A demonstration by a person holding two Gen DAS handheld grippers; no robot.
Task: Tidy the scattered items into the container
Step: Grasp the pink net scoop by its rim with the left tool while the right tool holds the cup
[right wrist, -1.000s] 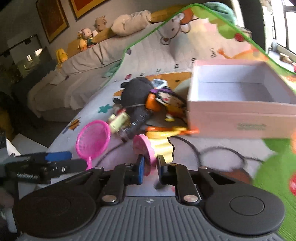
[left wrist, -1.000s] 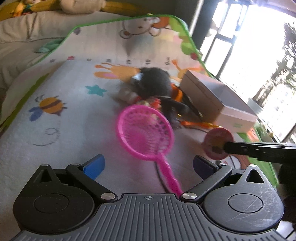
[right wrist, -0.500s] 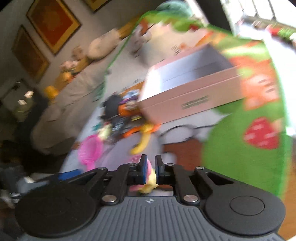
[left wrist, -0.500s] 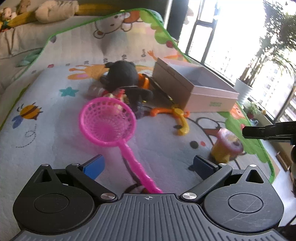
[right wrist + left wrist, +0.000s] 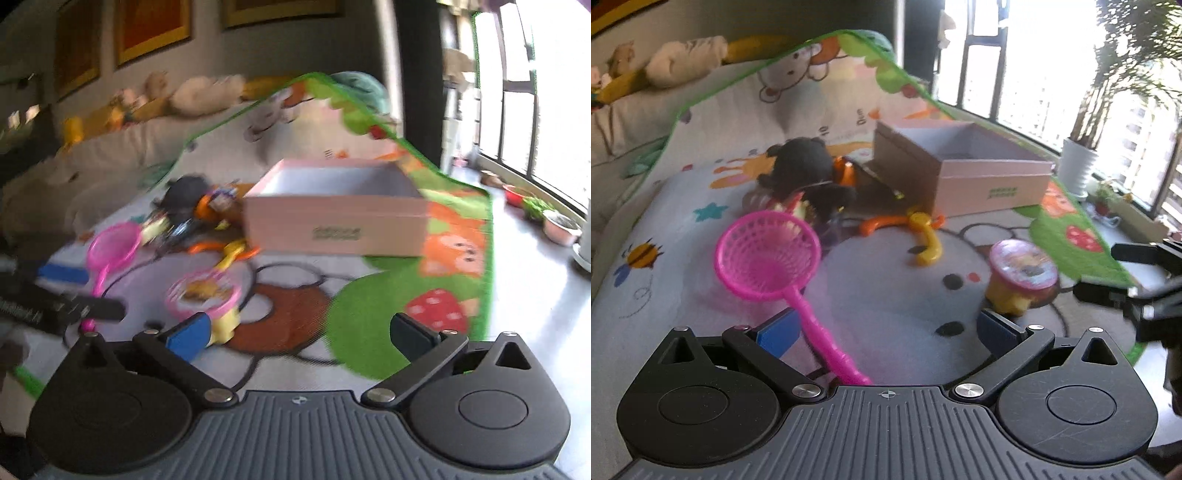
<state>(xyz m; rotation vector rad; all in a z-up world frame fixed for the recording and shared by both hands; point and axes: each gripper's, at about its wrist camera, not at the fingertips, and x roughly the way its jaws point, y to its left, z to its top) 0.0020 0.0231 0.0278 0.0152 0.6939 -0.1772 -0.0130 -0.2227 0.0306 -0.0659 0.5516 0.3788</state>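
The right wrist view is smearing with motion blur, so the small toys heaped beside the black plush toy [image 5: 801,166] are running together there and cannot be told apart. In the left wrist view that plush is hiding most of the heap beneath it, and the end of the pink net's [image 5: 768,254] handle is disappearing behind the gripper body.

Going from the left, the net is lying on the play mat [image 5: 886,295] with its handle running down between the fingers of the left gripper [image 5: 886,328]; those fingers are standing wide apart, grasping nothing, the handle passing close by the blue pad [image 5: 777,332]. Past the net, an orange and yellow toy [image 5: 916,232] is lying just in front of the pink box [image 5: 990,192]. Further right, the yellow cup with a pink lid [image 5: 1021,273] is sitting on the mat, near but apart from the box. The right gripper [image 5: 299,332] is also spread wide and empty, the cup just beside its left finger [image 5: 186,334].

The box is sitting open-topped near the mat's green edge, with nothing showing inside; beyond that edge bare floor [image 5: 524,295] is stretching toward the windows, where a white planter [image 5: 1078,162] is standing.
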